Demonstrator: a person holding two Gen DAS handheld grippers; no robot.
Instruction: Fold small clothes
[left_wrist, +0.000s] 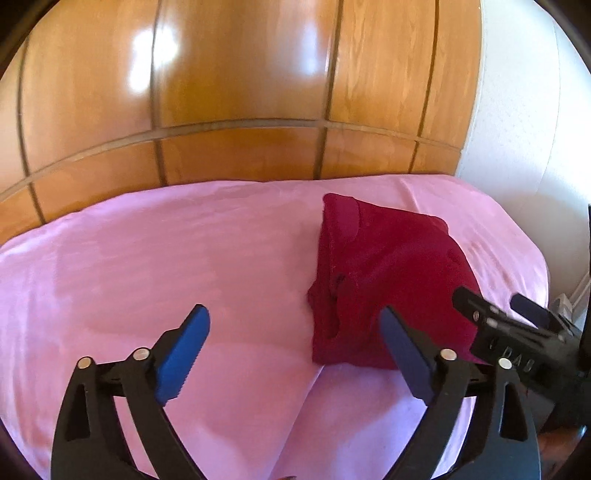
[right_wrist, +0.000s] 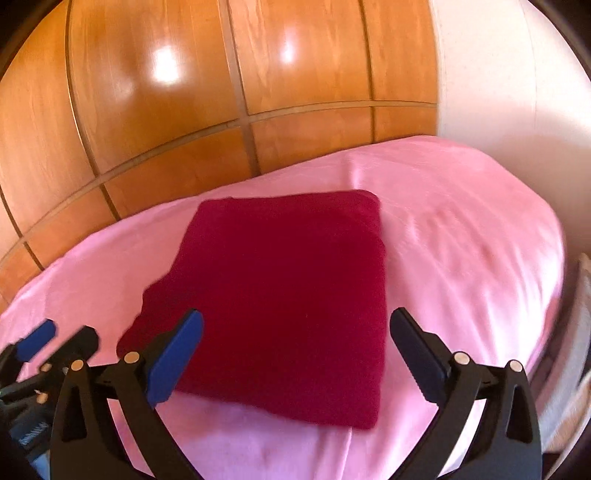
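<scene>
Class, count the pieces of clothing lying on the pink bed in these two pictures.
1: a dark red folded garment lies on the pink sheet, near the wooden wardrobe. Anything beyond the bed's edges is out of view.

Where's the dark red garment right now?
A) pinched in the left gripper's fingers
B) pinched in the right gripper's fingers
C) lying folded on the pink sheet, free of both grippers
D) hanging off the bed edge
C: the dark red garment lies as a flat folded rectangle on the pink sheet, while the left gripper and the right gripper both stand wide open with nothing pinched.
</scene>
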